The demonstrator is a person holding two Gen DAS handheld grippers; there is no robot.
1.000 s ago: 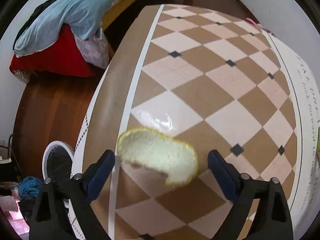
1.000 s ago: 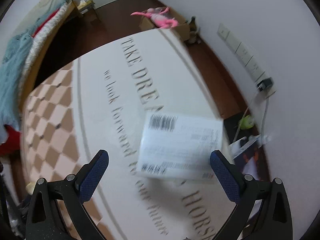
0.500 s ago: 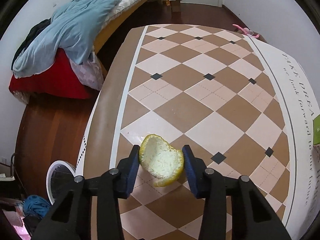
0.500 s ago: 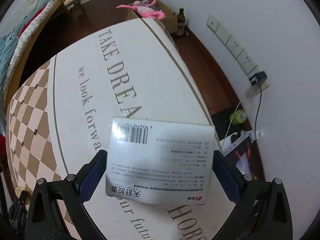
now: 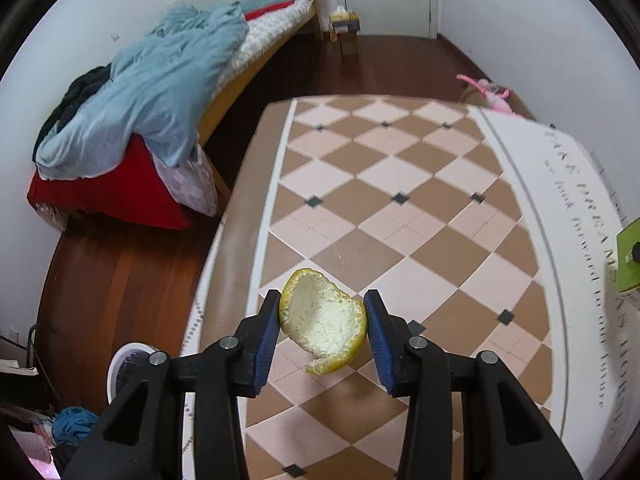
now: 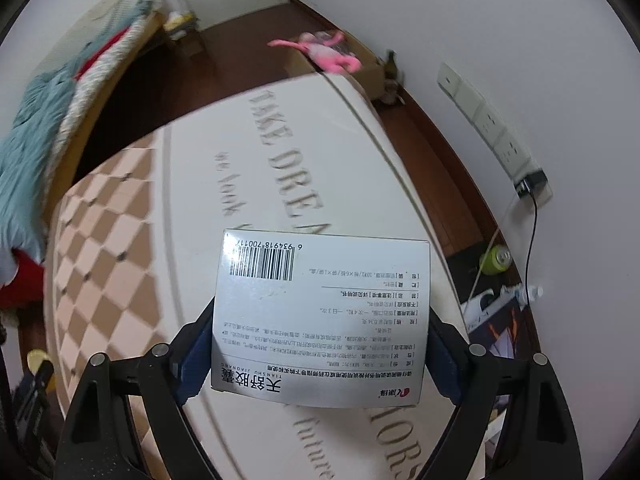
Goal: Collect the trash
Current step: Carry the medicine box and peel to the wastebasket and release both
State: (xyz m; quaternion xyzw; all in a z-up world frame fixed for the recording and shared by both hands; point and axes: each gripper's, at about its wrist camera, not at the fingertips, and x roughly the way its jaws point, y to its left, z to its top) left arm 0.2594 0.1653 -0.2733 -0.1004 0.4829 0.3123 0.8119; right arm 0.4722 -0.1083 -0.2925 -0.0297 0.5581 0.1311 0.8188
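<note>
Left gripper [image 5: 322, 330] clamped on orange peel [image 5: 323, 325], above table [image 5: 400, 216] near left edge. Right gripper [image 6: 320, 354] clamped on white box [image 6: 322, 322].

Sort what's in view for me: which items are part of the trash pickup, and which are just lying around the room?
Part of the job:
- citrus peel, clamped in the left gripper
- white medicine box, clamped in the right gripper

Just lying about:
- blue blanket on the bed
- red pillow
- pink toy
- green can on the floor
</note>
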